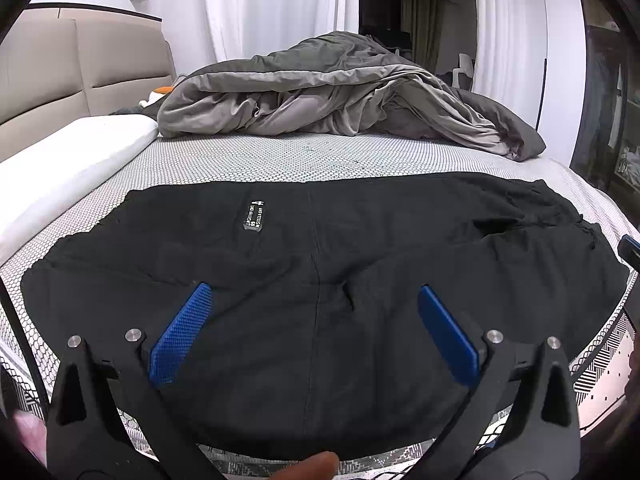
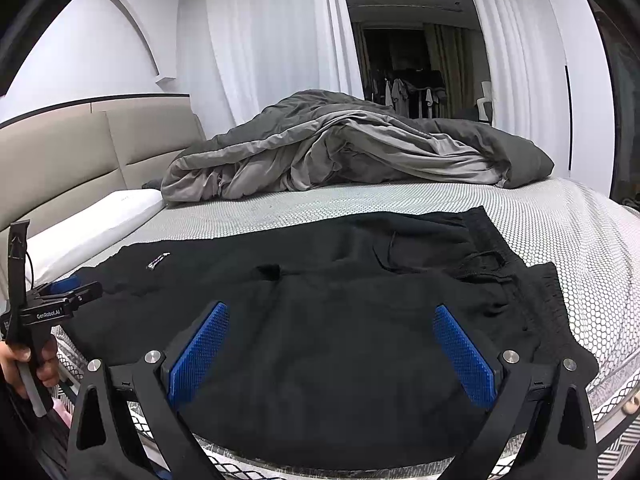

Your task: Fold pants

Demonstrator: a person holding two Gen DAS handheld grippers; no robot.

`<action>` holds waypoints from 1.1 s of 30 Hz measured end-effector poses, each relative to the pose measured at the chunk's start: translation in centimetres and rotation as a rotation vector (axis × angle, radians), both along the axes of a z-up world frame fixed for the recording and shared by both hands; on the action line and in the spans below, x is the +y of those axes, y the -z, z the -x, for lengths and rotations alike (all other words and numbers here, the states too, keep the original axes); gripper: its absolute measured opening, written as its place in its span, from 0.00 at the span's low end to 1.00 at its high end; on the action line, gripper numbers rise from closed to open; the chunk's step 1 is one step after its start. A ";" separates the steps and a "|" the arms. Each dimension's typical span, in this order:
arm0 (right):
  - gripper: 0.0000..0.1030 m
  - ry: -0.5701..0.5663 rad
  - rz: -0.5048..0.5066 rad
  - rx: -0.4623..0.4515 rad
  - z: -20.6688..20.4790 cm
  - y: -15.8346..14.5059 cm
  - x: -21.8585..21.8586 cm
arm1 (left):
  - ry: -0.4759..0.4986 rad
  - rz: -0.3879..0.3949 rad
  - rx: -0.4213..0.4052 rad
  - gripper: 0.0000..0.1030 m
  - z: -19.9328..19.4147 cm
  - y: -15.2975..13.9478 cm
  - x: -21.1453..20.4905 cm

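Left hand-held gripper (image 1: 314, 308): its blue pads (image 1: 180, 336) are standing wide apart, released, grasping nothing, and hovering over the leg end of the pants; in the right wrist view it is showing at the left edge (image 2: 60, 300), gripped by a person's hand (image 2: 24, 364).
Right hand-held gripper (image 2: 332, 322): its two blue fingers (image 2: 464, 360) are likewise spreading wide, released and empty, hanging above the waist half of the garment.
Pants (image 1: 320, 280): the black pants are lying spread across the near edge of the bed, with the legs stretching toward the pillow side and the waistband (image 2: 492, 240) toward the foot side; a small white-lettered label (image 1: 253, 216) is facing up on the fabric.
Bed (image 1: 280, 156): its honeycomb-patterned cover is carrying the pants.
Duvet (image 1: 340, 92): a grey duvet is lying bunched up well behind the pants.
Pillow (image 1: 68, 160): a white pillow is sitting at the left, beside the beige headboard (image 1: 80, 64).
Curtains (image 2: 272, 40): white curtains are hanging behind the bed.
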State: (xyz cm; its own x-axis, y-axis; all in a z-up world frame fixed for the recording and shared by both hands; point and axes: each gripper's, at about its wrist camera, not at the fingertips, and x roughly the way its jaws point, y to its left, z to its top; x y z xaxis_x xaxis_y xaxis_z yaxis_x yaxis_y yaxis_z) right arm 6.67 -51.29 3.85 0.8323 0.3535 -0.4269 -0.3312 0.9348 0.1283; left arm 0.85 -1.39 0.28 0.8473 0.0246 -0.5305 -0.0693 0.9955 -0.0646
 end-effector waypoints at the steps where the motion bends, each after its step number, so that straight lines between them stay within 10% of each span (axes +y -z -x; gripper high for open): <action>1: 1.00 0.000 -0.004 -0.001 0.0 0.0 -0.1 | 0.000 -0.001 0.001 0.99 0.0 0.0 0.0; 20: 1.00 0.103 -0.049 0.011 -0.5 0.3 -4.2 | -0.043 0.032 -0.032 0.99 1.4 -1.0 3.7; 33: 1.00 0.141 -0.126 0.187 0.2 2.7 -12.1 | -0.301 0.206 0.046 0.99 4.7 0.2 18.4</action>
State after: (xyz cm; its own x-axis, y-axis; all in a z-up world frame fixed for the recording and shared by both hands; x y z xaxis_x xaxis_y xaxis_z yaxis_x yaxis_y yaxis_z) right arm 6.44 -63.43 1.12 0.7882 0.2994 -0.5377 -0.1584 0.9429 0.2929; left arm -3.89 17.05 0.03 0.7933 0.1581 -0.5880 -0.3649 0.8965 -0.2513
